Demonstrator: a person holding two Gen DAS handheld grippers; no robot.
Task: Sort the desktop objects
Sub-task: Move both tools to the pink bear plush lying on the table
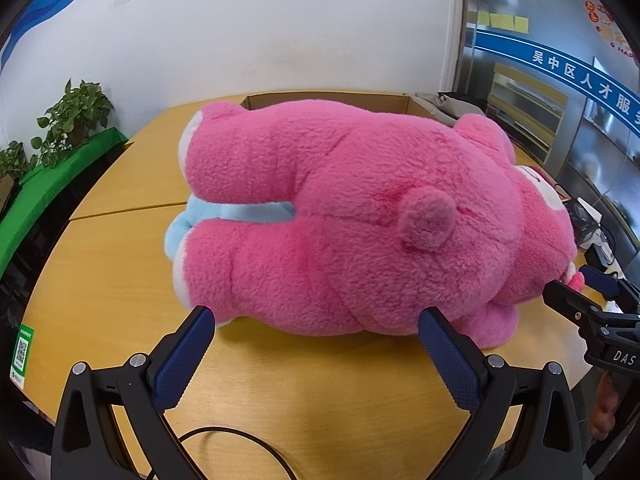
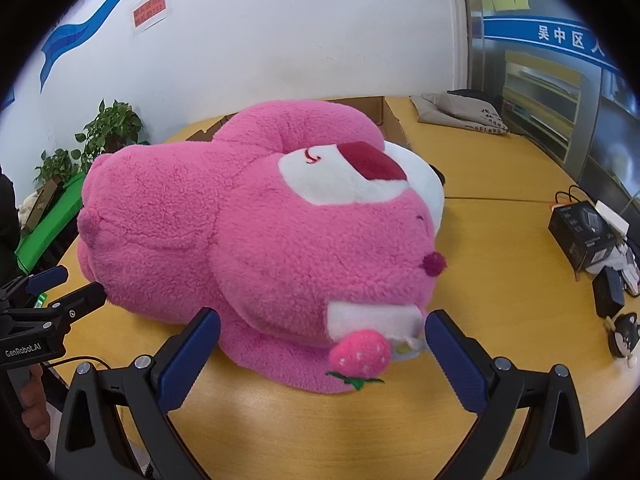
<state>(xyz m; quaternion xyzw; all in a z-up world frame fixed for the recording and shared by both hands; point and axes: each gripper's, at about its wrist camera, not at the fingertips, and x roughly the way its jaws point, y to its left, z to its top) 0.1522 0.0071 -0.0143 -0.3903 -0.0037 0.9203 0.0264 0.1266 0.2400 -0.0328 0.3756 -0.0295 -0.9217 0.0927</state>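
A large pink plush bear (image 1: 360, 216) lies on its side across the middle of both frames, on the wooden table (image 1: 100, 280). The left gripper (image 1: 316, 320) is spread wide at the bear's lower edge. The right gripper (image 2: 322, 324) is also spread, flanking the bear's strawberry (image 2: 360, 354). A cardboard box (image 1: 360, 100) sits behind, at upper centre.

Bright even indoor light, soft shadow under the plush bear (image 1: 352, 216) ahead of the tongs; strong fisheye warp, black vignette corners, mostly sharp.
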